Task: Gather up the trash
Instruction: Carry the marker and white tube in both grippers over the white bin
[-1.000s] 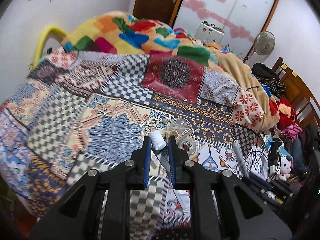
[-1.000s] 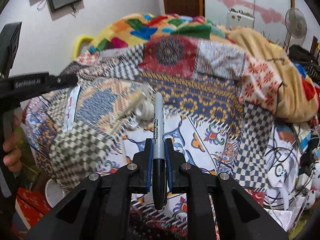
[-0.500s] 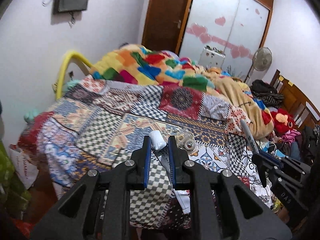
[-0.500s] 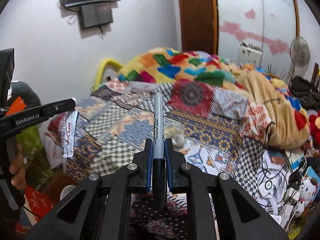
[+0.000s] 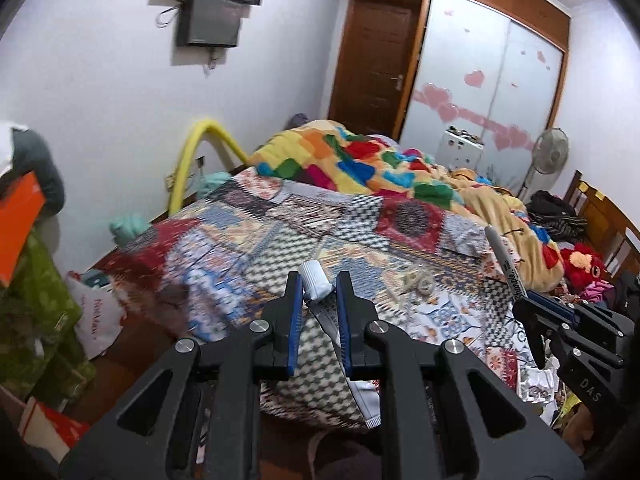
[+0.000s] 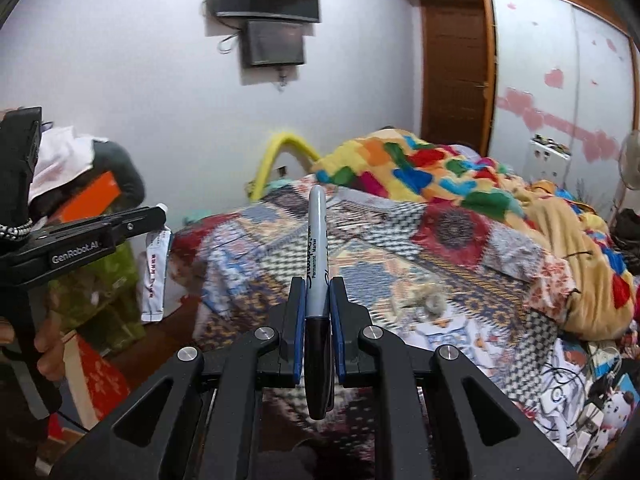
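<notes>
My left gripper (image 5: 316,280) is shut on a white squeeze tube (image 5: 318,282), cap up, its flat body hanging below the fingers; the same tube (image 6: 154,276) dangles at the left of the right wrist view. My right gripper (image 6: 318,288) is shut on a grey permanent marker (image 6: 316,248) that stands upright, its black cap below the fingers. The marker (image 5: 505,258) also shows at the right of the left wrist view. Both grippers hang in the air in front of the bed (image 5: 280,240). A crumpled clear wrapper (image 6: 424,304) lies on the patchwork bedspread.
A bright patchwork blanket (image 5: 360,164) is heaped at the bed's head. Green boxes and an orange box (image 5: 20,216) stack at the left. Cables, toys and clutter (image 6: 580,380) crowd the floor at the right. A screen (image 6: 272,44) hangs on the wall; a fan (image 5: 552,152) stands by the wardrobe.
Both grippers rose and pulled back from the bed, each keeping its object. The views tilted up, so the wall, screen and wardrobe came into sight.
</notes>
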### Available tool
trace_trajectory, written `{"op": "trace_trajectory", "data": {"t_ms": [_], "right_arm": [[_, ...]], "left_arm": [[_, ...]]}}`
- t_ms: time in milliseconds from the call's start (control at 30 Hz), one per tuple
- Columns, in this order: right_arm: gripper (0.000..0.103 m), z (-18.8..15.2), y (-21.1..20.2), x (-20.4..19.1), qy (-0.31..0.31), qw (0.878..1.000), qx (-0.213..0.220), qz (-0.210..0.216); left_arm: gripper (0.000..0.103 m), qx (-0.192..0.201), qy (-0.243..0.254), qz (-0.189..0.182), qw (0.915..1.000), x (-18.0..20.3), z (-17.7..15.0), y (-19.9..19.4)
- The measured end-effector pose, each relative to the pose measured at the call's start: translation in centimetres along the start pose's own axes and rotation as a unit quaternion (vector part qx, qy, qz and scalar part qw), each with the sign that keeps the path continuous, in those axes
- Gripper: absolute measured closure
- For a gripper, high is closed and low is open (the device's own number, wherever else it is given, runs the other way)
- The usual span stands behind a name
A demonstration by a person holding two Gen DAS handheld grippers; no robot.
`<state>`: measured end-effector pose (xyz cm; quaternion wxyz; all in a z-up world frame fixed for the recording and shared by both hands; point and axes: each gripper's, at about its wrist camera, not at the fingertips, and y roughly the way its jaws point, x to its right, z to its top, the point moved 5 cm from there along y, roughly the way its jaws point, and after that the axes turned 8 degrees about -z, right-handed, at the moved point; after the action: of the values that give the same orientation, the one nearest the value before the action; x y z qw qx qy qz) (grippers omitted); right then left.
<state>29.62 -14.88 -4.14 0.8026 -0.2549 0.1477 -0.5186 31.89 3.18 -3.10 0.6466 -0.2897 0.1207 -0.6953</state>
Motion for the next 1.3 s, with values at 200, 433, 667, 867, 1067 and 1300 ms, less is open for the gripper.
{"op": "trace_trajectory", "data": {"t_ms": [200,433,667,867,1067,1300], "right_arm": [[0.092,-0.8,0.6,-5.4,-0.031,0.999,-0.013,0.041],[0.092,-1.7,1.8,-11.7,-0.072,0.994,-0.033,0.077],[0.092,-3.1,3.3,-17.8,-0.108,0.987,-0.053,0.110],[0.092,-5.1,5.2,-22.1,-0.134,0.978,-0.087,0.136],[0.092,-7.7,8.0,-25.5,-0.165,0.964,-0.136,0.158],[0.092,-11.2,12.4,-28.5,-0.180,0.944,-0.210,0.180]], "left_arm": [[0.088,-0.005,-0.024,0.036,0.9991,-4.7,-2.4,-2.7],[0.088,-0.017,-0.071,0.081,0.9941,-11.6,-6.4,-6.2],[0.088,-0.036,-0.117,0.130,0.9839,-18.5,-9.9,-8.4],[0.088,-0.049,-0.148,0.155,0.9756,-22.6,-12.7,-9.2],[0.088,-0.071,-0.191,0.165,0.9650,-25.9,-16.4,-8.0],[0.088,-0.120,-0.237,0.177,0.9478,-28.9,-21.5,-4.4]]}}
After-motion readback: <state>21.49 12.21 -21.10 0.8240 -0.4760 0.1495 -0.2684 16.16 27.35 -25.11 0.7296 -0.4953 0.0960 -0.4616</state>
